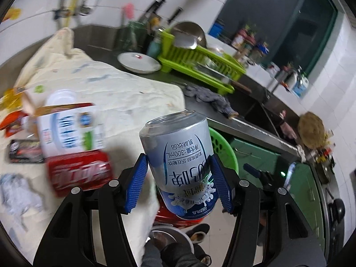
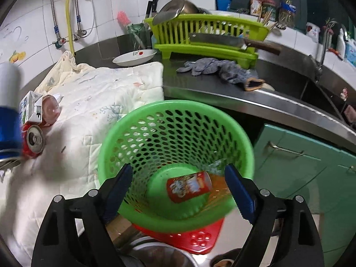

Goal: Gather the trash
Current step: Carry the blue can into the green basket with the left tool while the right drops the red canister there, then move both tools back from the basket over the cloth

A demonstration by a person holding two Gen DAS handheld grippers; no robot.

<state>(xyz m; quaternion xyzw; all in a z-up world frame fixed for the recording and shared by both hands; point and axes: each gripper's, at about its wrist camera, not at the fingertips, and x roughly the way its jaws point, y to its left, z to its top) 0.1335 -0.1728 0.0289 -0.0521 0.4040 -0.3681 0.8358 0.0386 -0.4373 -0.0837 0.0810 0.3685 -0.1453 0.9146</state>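
Our left gripper (image 1: 178,182) is clamped on a silver-and-blue milk-beer can (image 1: 180,162), its blue pads pressing the can's sides near the base, so the can is carried upside down and tilted, open end away from us. We judge it is on its way to the green basket (image 2: 178,151), whose rim peeks out just behind the can in the left wrist view.

Our right gripper (image 2: 178,191) holds nothing; its fingers stand wide apart, straddling the basket's near rim, apparently to keep the mouth facing the incoming can. Inside lies a red can (image 2: 189,187) on its side, with some orange wrapper beside it, so collecting is already under way.

Further out, on the cream quilted cloth (image 2: 100,102) covering the counter (image 2: 211,84), more trash waits: a red cola can (image 1: 80,171), a milk carton (image 1: 71,129) touching it, and dark and red snack wrappers (image 1: 24,151) beside them.
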